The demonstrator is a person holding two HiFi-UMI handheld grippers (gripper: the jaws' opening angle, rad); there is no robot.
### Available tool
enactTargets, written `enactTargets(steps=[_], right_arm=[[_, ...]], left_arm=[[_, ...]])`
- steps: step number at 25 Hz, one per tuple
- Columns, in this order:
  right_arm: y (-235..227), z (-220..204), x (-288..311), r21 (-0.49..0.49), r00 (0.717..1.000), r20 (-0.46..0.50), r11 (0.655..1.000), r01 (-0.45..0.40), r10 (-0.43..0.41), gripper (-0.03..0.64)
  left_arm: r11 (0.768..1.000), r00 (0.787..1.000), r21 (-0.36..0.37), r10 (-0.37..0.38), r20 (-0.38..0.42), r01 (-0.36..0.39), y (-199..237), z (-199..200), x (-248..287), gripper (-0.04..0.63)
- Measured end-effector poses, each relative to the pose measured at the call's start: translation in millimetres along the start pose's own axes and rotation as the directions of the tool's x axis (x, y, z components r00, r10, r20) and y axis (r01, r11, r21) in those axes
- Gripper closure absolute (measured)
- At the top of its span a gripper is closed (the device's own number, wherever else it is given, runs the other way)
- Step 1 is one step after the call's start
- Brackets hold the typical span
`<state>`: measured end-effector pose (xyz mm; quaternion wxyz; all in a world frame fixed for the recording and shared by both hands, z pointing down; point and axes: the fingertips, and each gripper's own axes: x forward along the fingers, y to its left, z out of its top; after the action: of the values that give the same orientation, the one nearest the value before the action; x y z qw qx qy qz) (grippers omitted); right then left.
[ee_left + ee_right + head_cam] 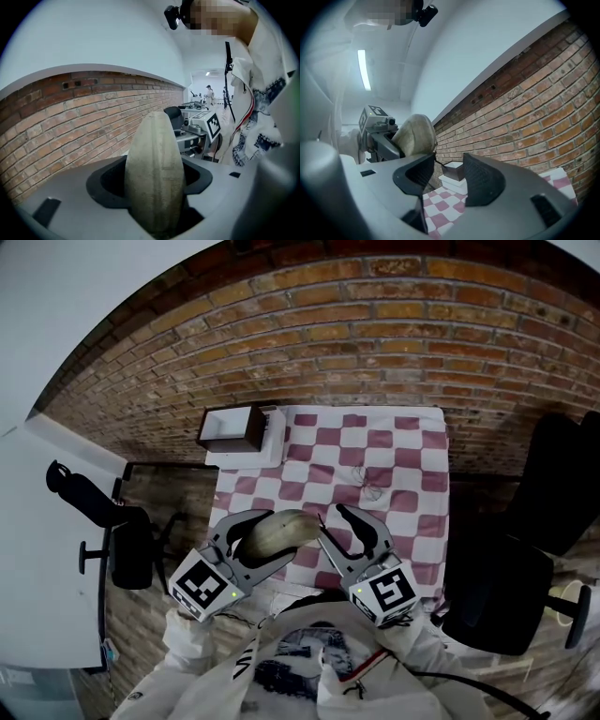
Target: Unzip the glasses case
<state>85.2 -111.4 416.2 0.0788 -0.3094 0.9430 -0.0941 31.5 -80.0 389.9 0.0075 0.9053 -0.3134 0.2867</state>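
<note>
Jaws of the left gripper (pixel 272 538) are clamping the glasses case (pixel 286 524) across its middle. In the left gripper view the beige, ribbed shell is filling the gap between the two dark pads and standing up past them. The case is being held in the air over the near edge of the table, in front of the person's chest, with its free end pointing toward the right gripper (pixel 330 518).

That gripper's jaws are standing apart with nothing pressed between them. In its own view only the cloth and a box are showing through the gap. Its left jaw tip is sitting just beside the case's end, where a thin dark tab is hanging. Whether the tip is touching the case I cannot tell.

Below, a maroon-and-white checked cloth (pixel 412 456) is covering the table. A small dark box (pixel 234 427) is resting on a white lid at the cloth's far left corner. A brick wall (pixel 375 334) is running behind the table. A black office chair (pixel 497 606) is standing to the right, and a white desk (pixel 47 549) is standing to the left.
</note>
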Motion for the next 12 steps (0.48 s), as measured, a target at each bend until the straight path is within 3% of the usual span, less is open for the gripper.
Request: enactTargets(steps=[7, 12], right_arm=[[-1.0, 3.1, 7.2, -0.078, 1.0, -0.01, 0.997, 0.023, -0.024, 0.466], [-1.7, 7.4, 8.7, -0.081, 0.999, 0.003, 0.996, 0.038, -0.038, 0.501]], left_arm=[[1.0, 1.0, -0.008, -0.015, -0.008, 0.015, 0.8, 2.8, 2.8, 0.298], [1.0, 1.0, -0.008, -0.027, -0.008, 0.027, -2.7, 1.8, 7.6, 0.298]])
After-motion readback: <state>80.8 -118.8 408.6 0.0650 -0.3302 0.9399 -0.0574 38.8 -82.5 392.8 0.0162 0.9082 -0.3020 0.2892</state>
